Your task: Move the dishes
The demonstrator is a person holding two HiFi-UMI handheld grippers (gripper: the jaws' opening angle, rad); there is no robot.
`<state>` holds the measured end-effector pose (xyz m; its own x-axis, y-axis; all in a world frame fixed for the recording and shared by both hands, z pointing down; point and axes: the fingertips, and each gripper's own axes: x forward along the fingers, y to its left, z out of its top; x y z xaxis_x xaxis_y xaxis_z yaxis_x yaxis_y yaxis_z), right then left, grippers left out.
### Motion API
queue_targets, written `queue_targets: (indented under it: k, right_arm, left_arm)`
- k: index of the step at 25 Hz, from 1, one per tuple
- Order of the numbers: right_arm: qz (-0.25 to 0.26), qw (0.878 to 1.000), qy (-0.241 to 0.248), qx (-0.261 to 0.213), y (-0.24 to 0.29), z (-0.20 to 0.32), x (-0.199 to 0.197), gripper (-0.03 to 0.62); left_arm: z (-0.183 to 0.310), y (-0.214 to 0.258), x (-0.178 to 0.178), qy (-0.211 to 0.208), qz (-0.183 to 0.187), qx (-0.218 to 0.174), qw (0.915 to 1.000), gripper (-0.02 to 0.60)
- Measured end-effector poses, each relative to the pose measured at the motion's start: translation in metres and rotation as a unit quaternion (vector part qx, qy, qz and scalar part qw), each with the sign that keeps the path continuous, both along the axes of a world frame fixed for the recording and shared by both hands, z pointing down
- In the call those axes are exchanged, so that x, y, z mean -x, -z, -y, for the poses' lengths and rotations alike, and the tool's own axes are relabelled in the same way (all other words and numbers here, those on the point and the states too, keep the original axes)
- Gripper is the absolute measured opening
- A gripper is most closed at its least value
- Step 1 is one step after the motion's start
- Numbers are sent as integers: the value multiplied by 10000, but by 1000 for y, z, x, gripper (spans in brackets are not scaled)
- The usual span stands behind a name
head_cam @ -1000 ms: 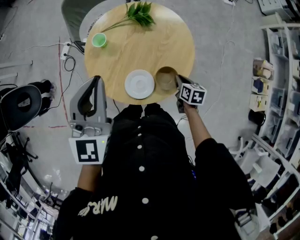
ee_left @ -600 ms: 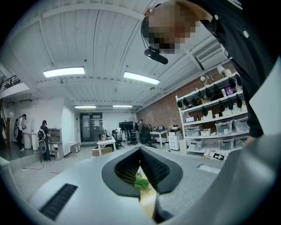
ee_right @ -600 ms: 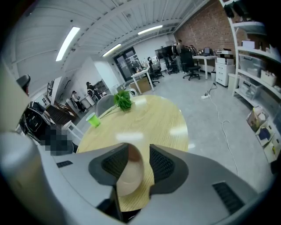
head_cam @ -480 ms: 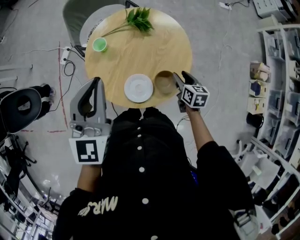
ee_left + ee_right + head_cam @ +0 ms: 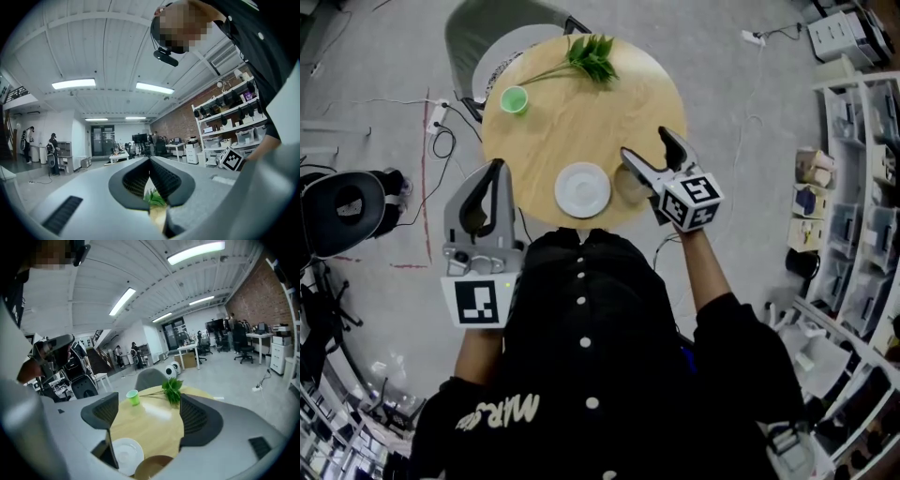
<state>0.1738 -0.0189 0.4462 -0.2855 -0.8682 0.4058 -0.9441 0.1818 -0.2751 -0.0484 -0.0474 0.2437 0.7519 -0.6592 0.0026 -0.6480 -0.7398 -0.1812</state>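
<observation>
1 plate fully vis. in head view only.

Round wooden table; leafy sprig near far edge; grey chair behind; shelves right.

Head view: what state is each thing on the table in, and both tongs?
White plate: upright, empty.
Brown bowl: upright, empty, beside the plate.
Green cup: upright.
Leafy sprig: lying flat.
Left tongs: shut, empty.
Right tongs: open, just been opening, nothing between them.
</observation>
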Motion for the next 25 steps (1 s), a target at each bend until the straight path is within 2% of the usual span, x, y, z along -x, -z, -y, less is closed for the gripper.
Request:
queue_targets:
  k: [7,17,25]
  right_arm:
    - [-520,9961,620,-341,39,27,37,440]
    - [-760,9906,1104,-271,43,56,81,440]
    - [-806,9847,1520,-281,35,98,133,440]
  left_arm:
    - [9,6,20,252,-70,-73,9996,3]
    - [16,3,47,565,-109,-30,9983,3]
    - [22,-2,80,876,-120,49,9961,3]
